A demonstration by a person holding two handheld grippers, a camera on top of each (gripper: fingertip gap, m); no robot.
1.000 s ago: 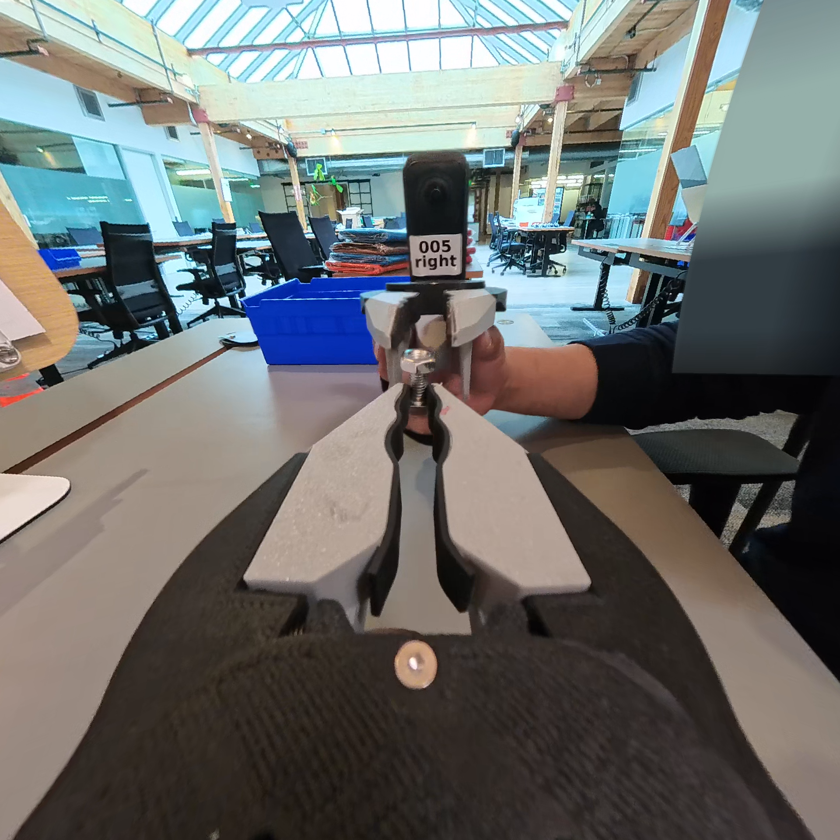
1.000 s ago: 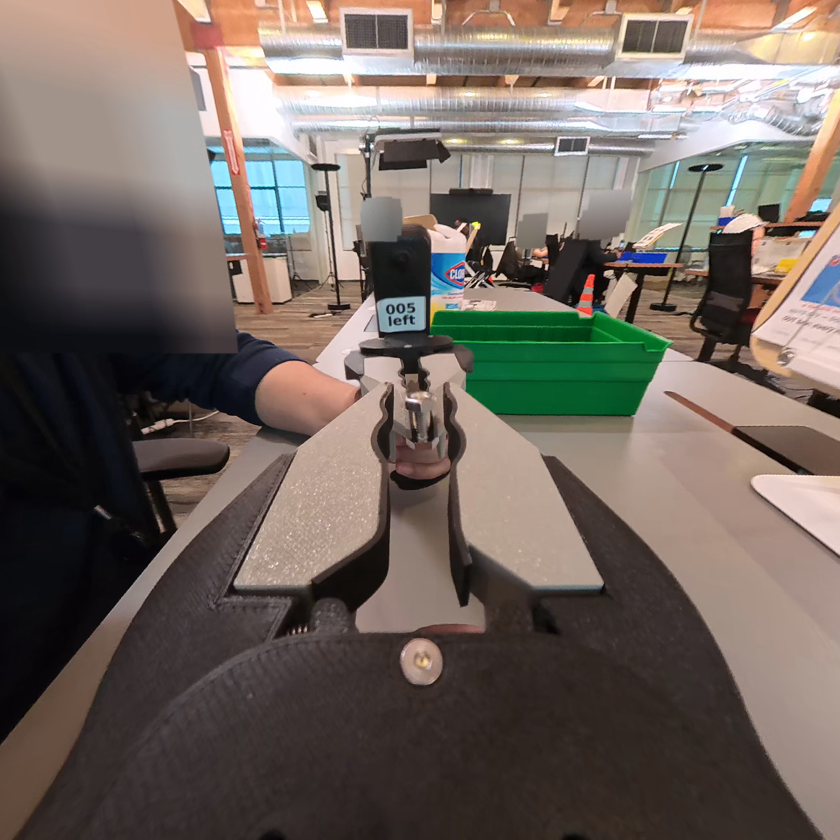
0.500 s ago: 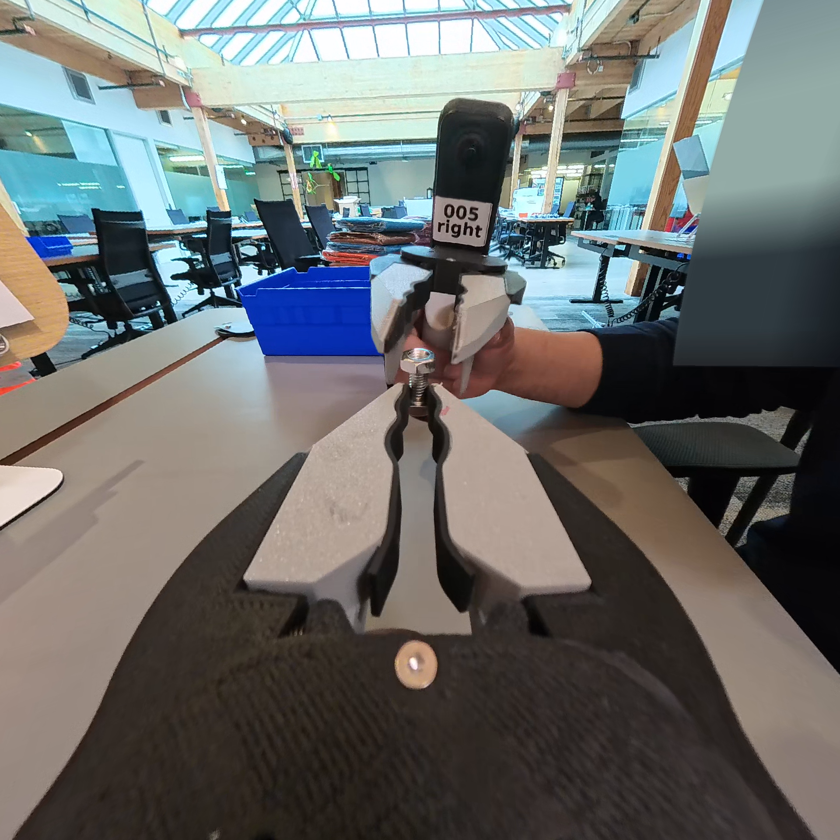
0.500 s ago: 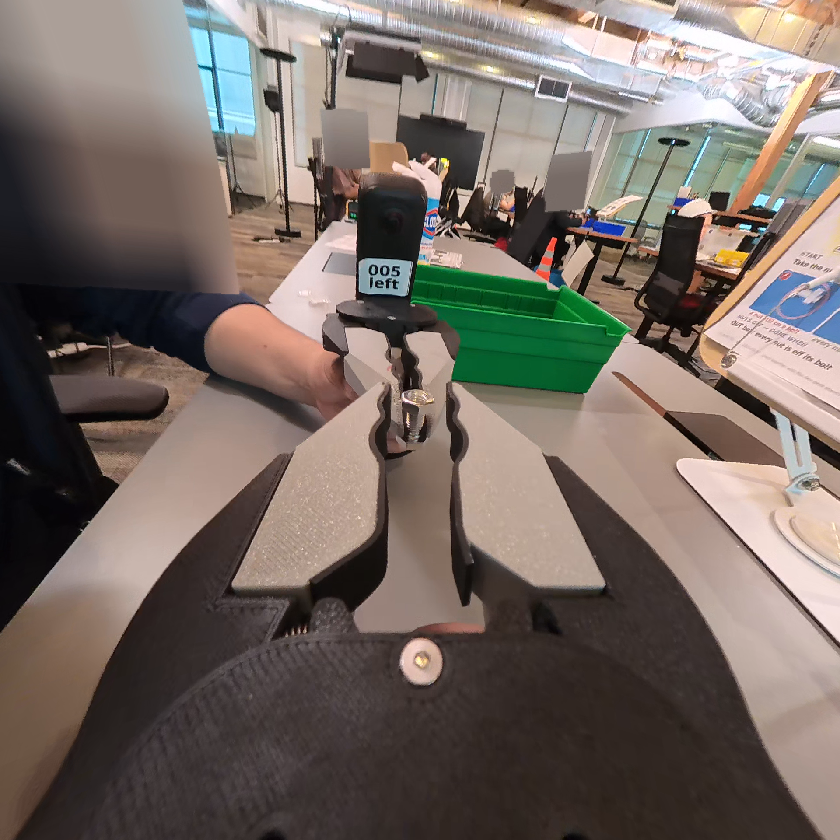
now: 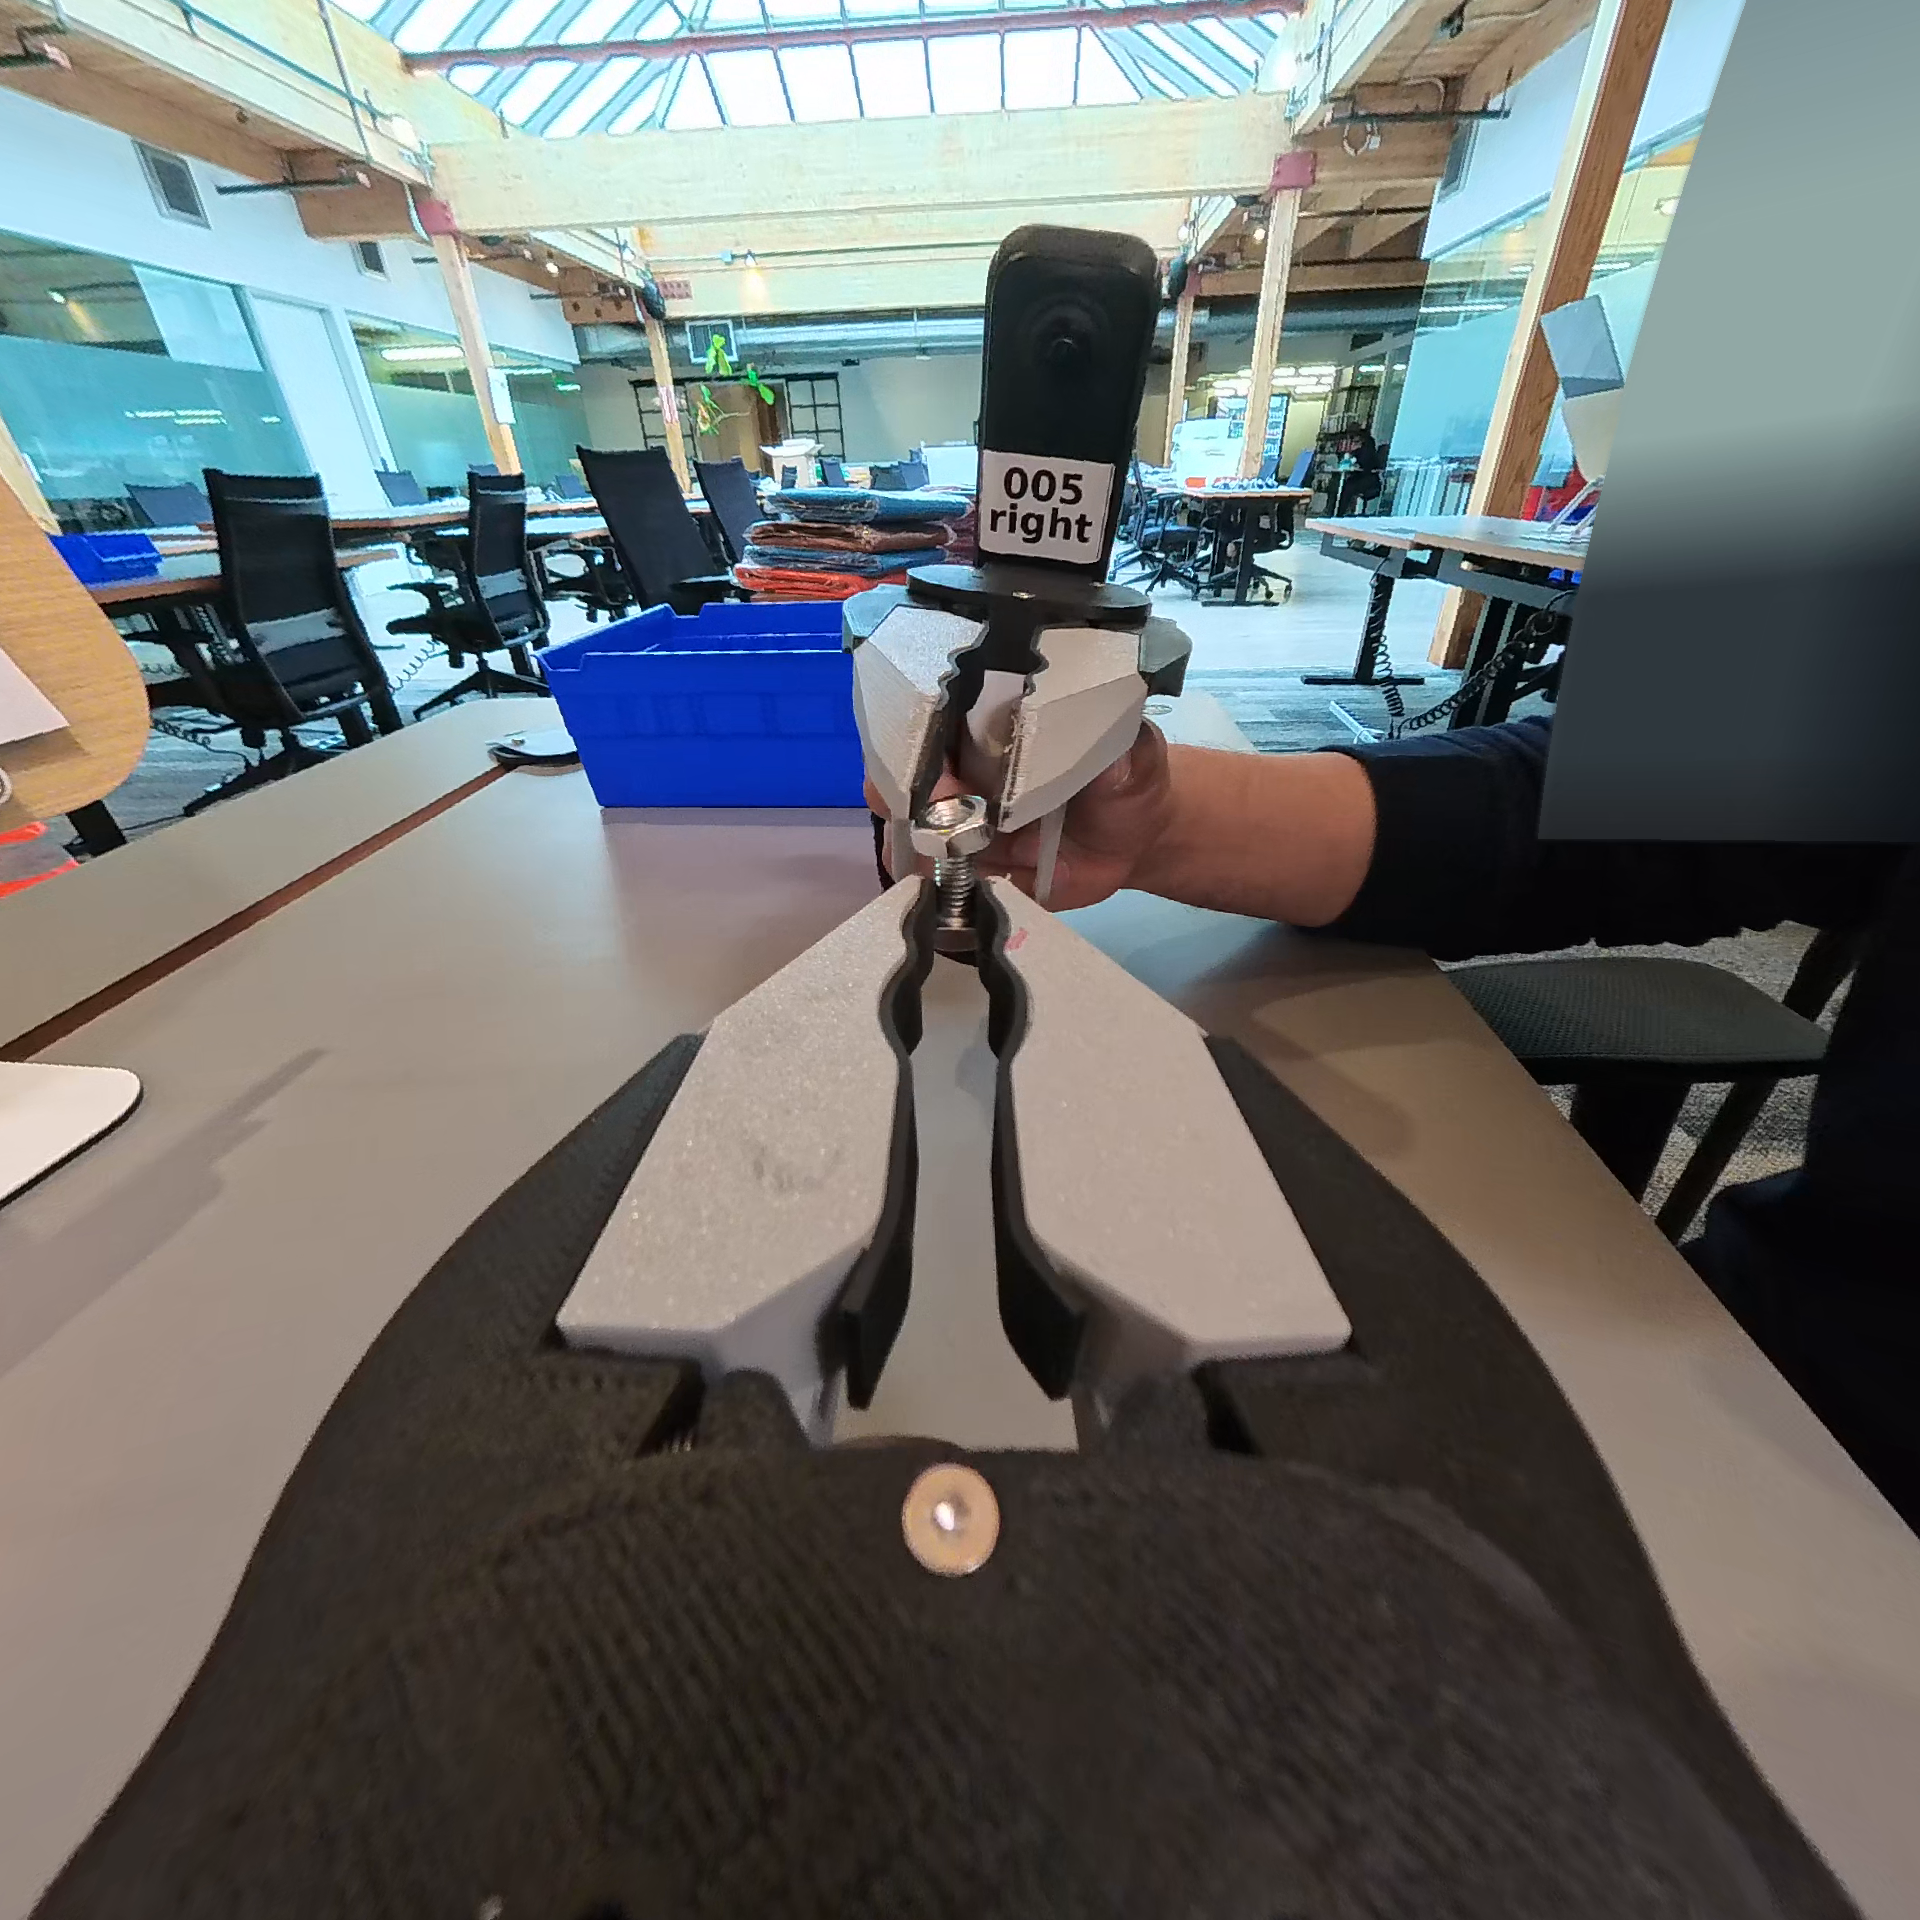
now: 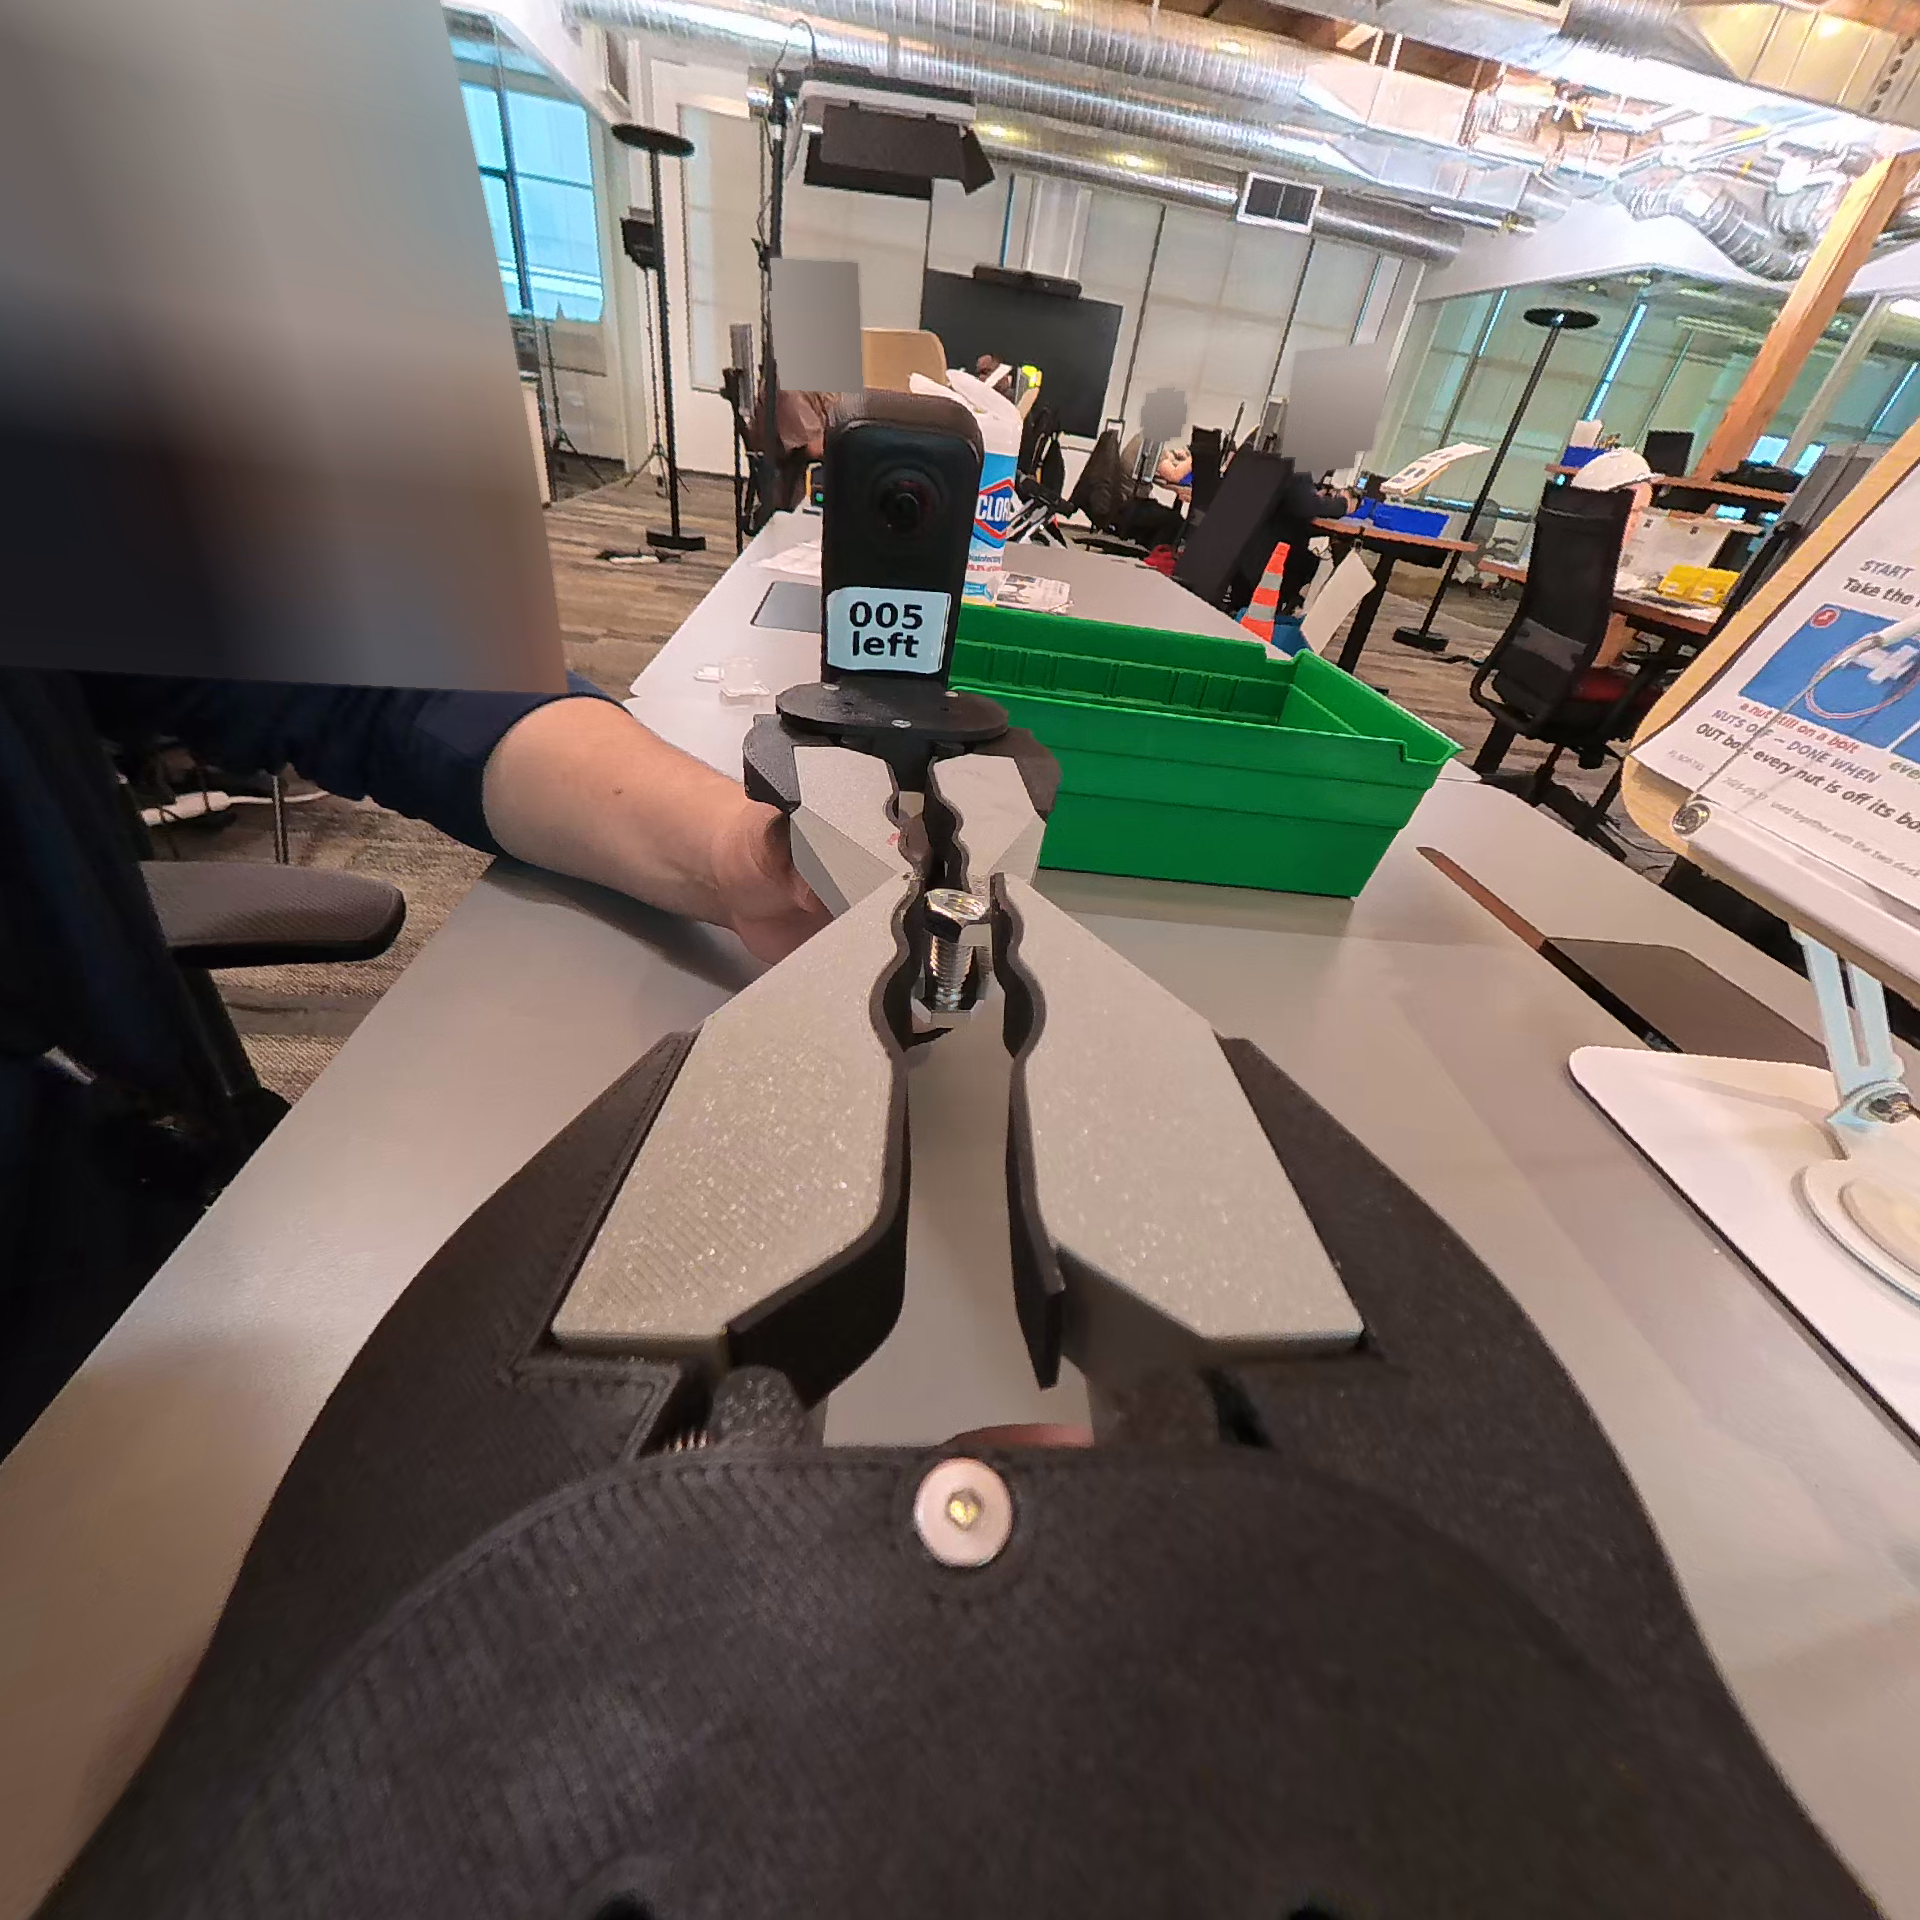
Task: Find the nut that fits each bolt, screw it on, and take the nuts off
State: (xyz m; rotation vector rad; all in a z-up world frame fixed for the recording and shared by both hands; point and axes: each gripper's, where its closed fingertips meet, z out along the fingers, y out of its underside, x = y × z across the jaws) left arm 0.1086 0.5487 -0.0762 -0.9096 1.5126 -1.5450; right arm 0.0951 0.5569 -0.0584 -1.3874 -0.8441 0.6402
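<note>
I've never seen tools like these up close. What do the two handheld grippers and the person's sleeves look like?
Each gripper, left and right, has two grey wedge-shaped fingers with wavy black pads, a black fabric-covered body, and a black camera with a white label standing on top. No cables show. The sleeves are dark navy.

A glazed skylight (image 5: 831, 62) runs overhead between pale timber beams (image 5: 862, 166) and wooden posts (image 5: 1548, 312), lighting an open-plan office. Black office chairs (image 5: 281, 613) stand at long desks, with glass partitions (image 5: 135, 405) behind them. On the other side, silver ducts (image 6: 1039, 73) cross the ceiling (with vents), tall windows (image 6: 530, 218) admit daylight, and a dark wall screen (image 6: 1023, 348) hangs far off. The floor there looks like wood planking (image 6: 613, 582), though it is blurry.
</note>
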